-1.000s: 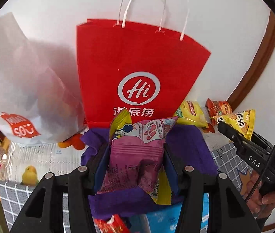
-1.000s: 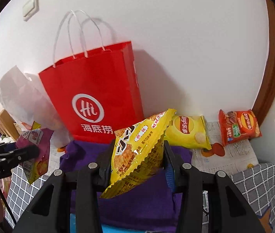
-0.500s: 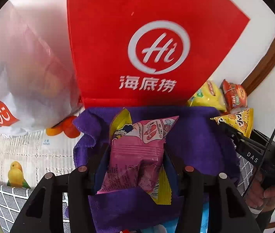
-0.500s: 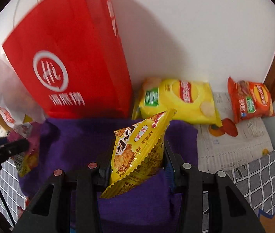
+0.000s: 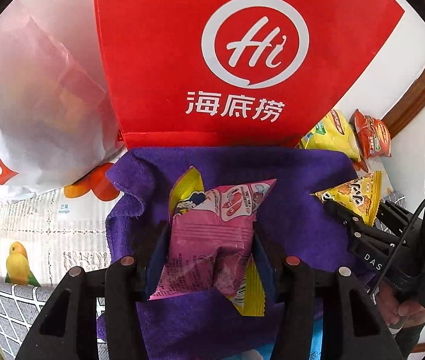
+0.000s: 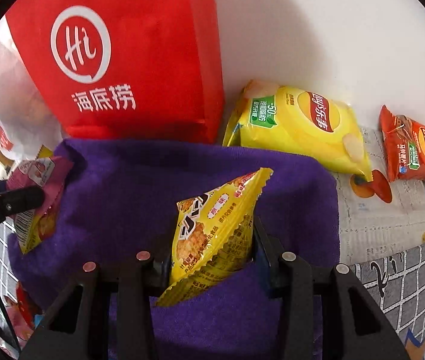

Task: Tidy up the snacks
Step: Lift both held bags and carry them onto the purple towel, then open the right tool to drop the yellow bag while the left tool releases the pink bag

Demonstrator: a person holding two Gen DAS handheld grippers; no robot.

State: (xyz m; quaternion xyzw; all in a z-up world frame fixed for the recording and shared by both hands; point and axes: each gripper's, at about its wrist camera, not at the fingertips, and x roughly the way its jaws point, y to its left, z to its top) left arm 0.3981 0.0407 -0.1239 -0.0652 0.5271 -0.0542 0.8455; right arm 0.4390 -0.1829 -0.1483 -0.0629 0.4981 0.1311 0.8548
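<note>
A red paper bag (image 5: 200, 60) stands beyond both tongs, with a purple towel (image 6: 140, 186) spread under them. Right of the right gripper (image 6: 212, 237) lie a yellow chip bag (image 6: 299, 129) and a smaller orange chip bag (image 6: 410, 150). It clamps a yellow snack packet (image 6: 212, 231), and the left gripper (image 5: 209, 240) clamps a pink snack packet (image 5: 209, 240), both above the towel.

Purple cloth (image 6: 140, 186) ahead open; red bag (image 6: 128, 60) blocks behind; chip bag (image 6: 296, 126) right.

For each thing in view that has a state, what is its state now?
left gripper: shut on pink snack packet
right gripper: shut on yellow snack packet
red paper bag: standing upright
yellow chip bag: sealed, lying down
orange chip bag: sealed
purple towel: spread out
</note>
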